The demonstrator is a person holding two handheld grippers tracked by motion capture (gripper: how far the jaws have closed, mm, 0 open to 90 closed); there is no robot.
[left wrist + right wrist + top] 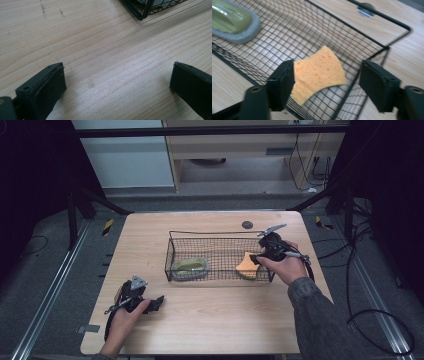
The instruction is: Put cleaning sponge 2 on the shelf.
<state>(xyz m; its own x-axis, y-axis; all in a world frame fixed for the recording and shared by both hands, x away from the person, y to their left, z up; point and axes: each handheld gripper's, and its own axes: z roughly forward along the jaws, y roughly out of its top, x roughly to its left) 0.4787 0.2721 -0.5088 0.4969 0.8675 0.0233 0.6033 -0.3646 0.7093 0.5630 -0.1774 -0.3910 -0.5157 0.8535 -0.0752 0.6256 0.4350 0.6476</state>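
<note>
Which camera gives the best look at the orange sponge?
The right gripper view: the orange sponge lies large and sharp in the wire basket, between open jaws. The high view shows it small, partly behind the right gripper. The left gripper view faces bare table.

I have open tabletop all along the near edge, nothing between my left gripper and the wire basket. The basket's walls block any level approach, so entry is from above. Inside, the orange sponge fills the right end and the green-topped scrubber the left (bare mesh lies between them). My right gripper hangs over the basket's right end.
</note>
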